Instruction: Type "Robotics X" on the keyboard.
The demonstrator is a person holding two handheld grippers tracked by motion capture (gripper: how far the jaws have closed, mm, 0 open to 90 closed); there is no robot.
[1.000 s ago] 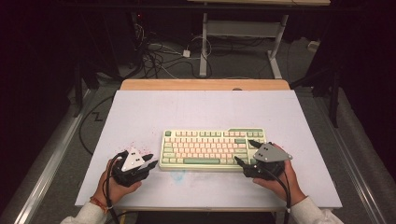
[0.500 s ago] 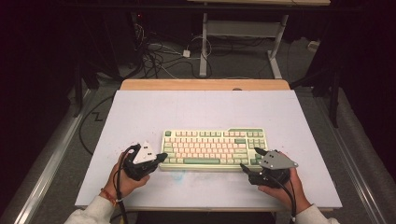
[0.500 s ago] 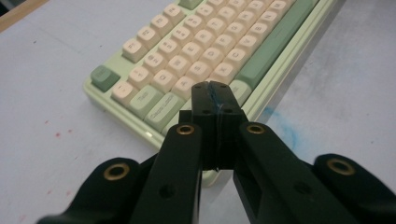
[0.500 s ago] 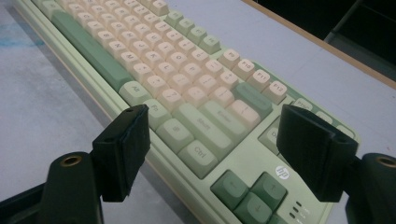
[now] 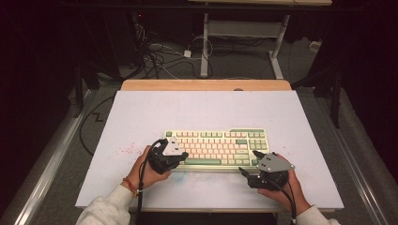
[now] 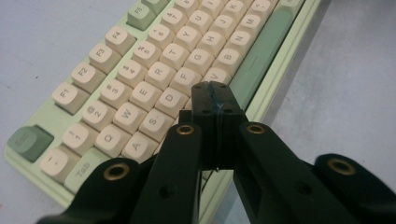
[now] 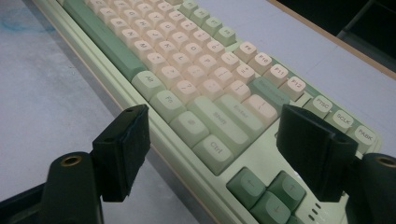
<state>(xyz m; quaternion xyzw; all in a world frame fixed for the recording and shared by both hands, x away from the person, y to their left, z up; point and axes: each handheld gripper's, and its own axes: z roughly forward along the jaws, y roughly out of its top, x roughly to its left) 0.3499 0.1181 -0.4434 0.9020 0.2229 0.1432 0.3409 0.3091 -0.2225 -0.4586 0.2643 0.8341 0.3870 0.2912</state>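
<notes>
Both grippers have shifted since the earlier frames: the left gripper [image 5: 180, 155] has moved in over the keyboard [image 5: 220, 140], which lies near the front of the table [image 5: 141, 112]. Its jaws are pressed together, tips poised above the C and V keys [image 6: 215, 76]. The right gripper [image 5: 248, 169], jaws wide apart, straddles the keyboard's near right corner. No key appears pressed yet; the typing seems barely begun.

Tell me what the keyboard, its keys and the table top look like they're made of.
The keyboard case looks like moulded plastic, pale green with a soft sheen along its front edge. The keys seem matte plastic too, cream and green with printed letters. The table top looks like a smooth, dull pale grey laminate or painted board, with a bare wood strip along its far edge.
</notes>
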